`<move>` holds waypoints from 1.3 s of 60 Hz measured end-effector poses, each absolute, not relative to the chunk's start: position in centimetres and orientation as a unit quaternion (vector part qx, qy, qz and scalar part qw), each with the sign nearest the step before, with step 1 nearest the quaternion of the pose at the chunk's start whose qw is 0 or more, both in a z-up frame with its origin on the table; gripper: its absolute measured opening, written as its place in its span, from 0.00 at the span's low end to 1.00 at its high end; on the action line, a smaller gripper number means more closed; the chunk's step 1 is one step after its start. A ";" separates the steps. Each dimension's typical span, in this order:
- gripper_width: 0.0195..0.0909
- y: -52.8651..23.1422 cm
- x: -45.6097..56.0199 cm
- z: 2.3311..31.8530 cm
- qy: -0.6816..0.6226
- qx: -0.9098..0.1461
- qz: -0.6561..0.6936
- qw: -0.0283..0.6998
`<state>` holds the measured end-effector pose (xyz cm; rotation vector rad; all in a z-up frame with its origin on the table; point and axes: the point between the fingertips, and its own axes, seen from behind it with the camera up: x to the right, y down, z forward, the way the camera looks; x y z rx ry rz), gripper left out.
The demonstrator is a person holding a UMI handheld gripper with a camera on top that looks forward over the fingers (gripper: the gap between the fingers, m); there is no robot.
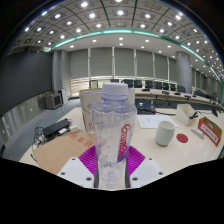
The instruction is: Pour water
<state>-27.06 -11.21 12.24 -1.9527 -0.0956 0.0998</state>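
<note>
Clear plastic bottle (pixel 113 135), upright at centre frame, sits pinched between the gripper (pixel 112 160) fingers; pouring into the white cup (pixel 165 132), right of centre, remains undone.

Your bottle (pixel 113 135) is clear plastic with a pale lilac cap and a label printed in red script. Pads on your fingers (pixel 92 160) are magenta with a grid pattern. Cup (pixel 165 133) near the surface's right edge is white. Surface (pixel 60 150) reads light tan.

Office with ceiling spotlights (pixel 92 14), blinded windows (pixel 125 63), cluttered desks (pixel 160 100).
</note>
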 end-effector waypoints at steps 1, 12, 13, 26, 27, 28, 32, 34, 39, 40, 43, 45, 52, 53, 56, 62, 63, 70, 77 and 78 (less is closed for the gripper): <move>0.22 -11.0 -27.3 12.9 -0.038 -0.826 0.049 0.561; 0.22 -7.1 -28.1 20.8 0.036 -0.793 0.170 0.584; 0.22 -6.7 -28.0 21.5 0.047 -0.789 0.186 0.584; 0.21 -0.3 -25.4 27.5 0.205 -0.718 0.404 0.528; 0.21 0.2 -25.0 27.5 0.218 -0.711 0.421 0.519; 0.21 0.7 -24.5 27.6 0.232 -0.704 0.437 0.509; 0.21 2.2 -23.7 27.8 0.283 -0.673 0.499 0.468; 0.21 3.1 -22.8 27.4 0.309 -0.655 0.525 0.448; 0.21 4.7 -20.8 26.5 0.368 -0.611 0.580 0.393; 0.21 5.3 -20.7 26.0 0.379 -0.603 0.589 0.382; 0.21 6.2 -19.6 25.1 0.411 -0.576 0.614 0.351; 0.21 6.7 -18.9 24.3 0.434 -0.557 0.627 0.330; 0.21 8.0 -17.1 22.5 0.492 -0.495 0.665 0.266; 0.21 8.1 -17.0 22.3 0.496 -0.487 0.670 0.258; 0.21 8.5 -16.7 21.5 0.514 -0.467 0.680 0.235; 0.21 8.9 -16.1 20.6 0.539 -0.437 0.693 0.197; 0.21 9.0 -16.0 20.4 0.542 -0.434 0.693 0.193; 0.21 8.9 -16.3 19.9 0.539 -0.445 0.692 0.181; 0.21 8.7 -16.9 20.9 0.507 -0.486 0.685 0.194; 0.21 8.7 -16.9 21.1 0.499 -0.495 0.682 0.200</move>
